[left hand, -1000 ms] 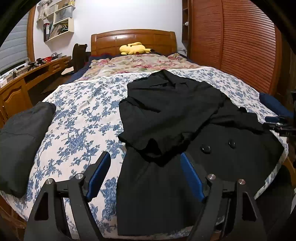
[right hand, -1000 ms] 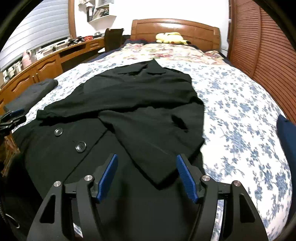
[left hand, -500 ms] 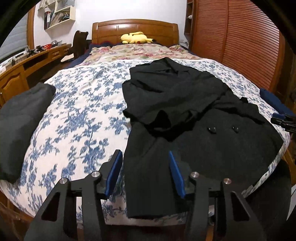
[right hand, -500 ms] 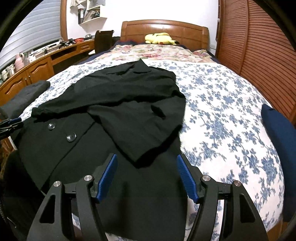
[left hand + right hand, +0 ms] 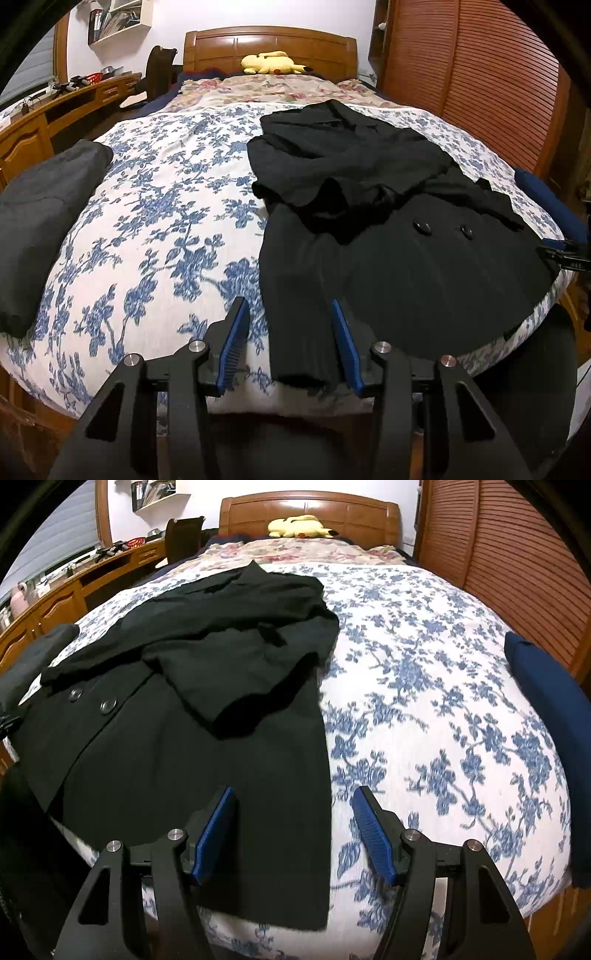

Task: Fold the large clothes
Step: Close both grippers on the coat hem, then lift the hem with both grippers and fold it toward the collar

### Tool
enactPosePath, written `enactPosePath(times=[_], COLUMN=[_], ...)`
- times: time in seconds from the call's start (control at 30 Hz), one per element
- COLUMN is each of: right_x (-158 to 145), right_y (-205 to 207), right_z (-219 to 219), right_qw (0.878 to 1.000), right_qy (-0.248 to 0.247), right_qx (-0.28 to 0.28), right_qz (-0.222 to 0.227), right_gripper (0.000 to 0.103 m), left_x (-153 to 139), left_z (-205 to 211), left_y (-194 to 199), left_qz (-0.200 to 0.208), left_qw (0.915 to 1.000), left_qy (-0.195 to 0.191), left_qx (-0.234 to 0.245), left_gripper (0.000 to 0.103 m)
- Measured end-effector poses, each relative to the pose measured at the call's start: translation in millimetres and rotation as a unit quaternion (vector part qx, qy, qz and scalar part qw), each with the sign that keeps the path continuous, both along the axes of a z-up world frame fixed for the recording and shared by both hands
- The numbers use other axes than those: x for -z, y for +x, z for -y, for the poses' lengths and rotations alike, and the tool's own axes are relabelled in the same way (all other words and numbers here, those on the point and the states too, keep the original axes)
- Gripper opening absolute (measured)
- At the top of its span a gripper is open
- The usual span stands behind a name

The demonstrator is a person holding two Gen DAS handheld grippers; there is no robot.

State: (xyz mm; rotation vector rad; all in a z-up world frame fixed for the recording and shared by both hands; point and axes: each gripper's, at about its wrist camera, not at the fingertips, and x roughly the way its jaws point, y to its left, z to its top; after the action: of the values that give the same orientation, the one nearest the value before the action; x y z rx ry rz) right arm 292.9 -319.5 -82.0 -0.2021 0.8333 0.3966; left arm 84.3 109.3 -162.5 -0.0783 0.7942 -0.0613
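Coat (image 5: 388,236): black, flat on bed (image 5: 155,229), sleeves folded in.
L gripper (image 5: 291,345): jaws just closing, hem corner between, prob. not pinched yet.
R gripper (image 5: 295,834): half open, empty, over other corner.
Risk: L takes one layer only, hem slips.

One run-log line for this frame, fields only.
stage: reaching for hem | left gripper: closing, straddling black coat hem corner, not pinched | right gripper: open over opposite corner | coat on bed, sleeves folded in
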Motion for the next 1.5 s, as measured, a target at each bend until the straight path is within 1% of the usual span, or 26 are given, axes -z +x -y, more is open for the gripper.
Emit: enactPosePath(times=[0.37,0.67,0.73,0.77,0.8,0.93,0.97,1.07,1.27,1.3,1.33,1.37,1.47,1.5], right_x=[4,8,8,8,8,9,9,9,11,11,11,11,10,9], right_y=[-6,-4,-5,-6,-6,-6,-5,-5,-2,-2,-3,-3,-2,-2], right_z=[-5,-5,-6,-7,-7,-5,-5,-6,-7,-7,-7,-7,-5,-5], right_qw=[0.999,0.999,0.999,0.999,0.999,0.998,0.998,0.997,0.997,0.997,0.997,0.997,0.997,0.997], right_qy=[0.008,0.008,0.01,0.009,0.01,0.029,0.032,0.034,0.04,0.04,0.041,0.042,0.049,0.052], right_qx=[-0.029,-0.033,-0.036,-0.04,-0.045,-0.052,-0.054,-0.057,-0.055,-0.055,-0.055,-0.056,-0.056,-0.058], right_qz=[-0.013,-0.014,-0.016,-0.017,-0.018,-0.027,-0.028,-0.027,-0.028,-0.028,-0.028,-0.029,-0.03,-0.031], right_gripper=[0.068,0.067,0.064,0.056,0.046,0.033,0.029,0.025,0.025,0.025,0.025,0.025,0.021,0.018], left_x=[0,1,1,1,0,0,0,1,1,0,0,-1,-3,-4], left_z=[-4,-3,-2,-2,-3,-2,-2,-2,-3,-4,-4,-4,-5,-5], left_y=[-8,-10,-10,-10,-10,-10,-10,-10,-10,-10,-10,-9,-7,-7], left_qz=[0.0,0.0,0.001,0.001,0.001,0.001,0.001,0.001,0.002,0.002,0.002,0.002,0.0,0.001], left_qw=[0.9999,0.9999,0.9999,0.9999,0.9999,0.9999,0.9999,0.9999,0.9999,0.9999,0.9999,0.9997,0.9992,0.9992], left_qy=[-0.009,-0.009,-0.011,-0.011,-0.01,-0.011,-0.012,-0.011,-0.011,-0.012,-0.015,-0.022,-0.04,-0.04], left_qx=[-0.007,-0.007,-0.008,-0.007,-0.007,-0.008,-0.008,-0.007,-0.008,-0.007,-0.005,-0.005,-0.008,-0.008], left_gripper=[0.047,0.046,0.046,0.046,0.046,0.046,0.046,0.046,0.046,0.044,0.034,0.028,0.017,0.015])
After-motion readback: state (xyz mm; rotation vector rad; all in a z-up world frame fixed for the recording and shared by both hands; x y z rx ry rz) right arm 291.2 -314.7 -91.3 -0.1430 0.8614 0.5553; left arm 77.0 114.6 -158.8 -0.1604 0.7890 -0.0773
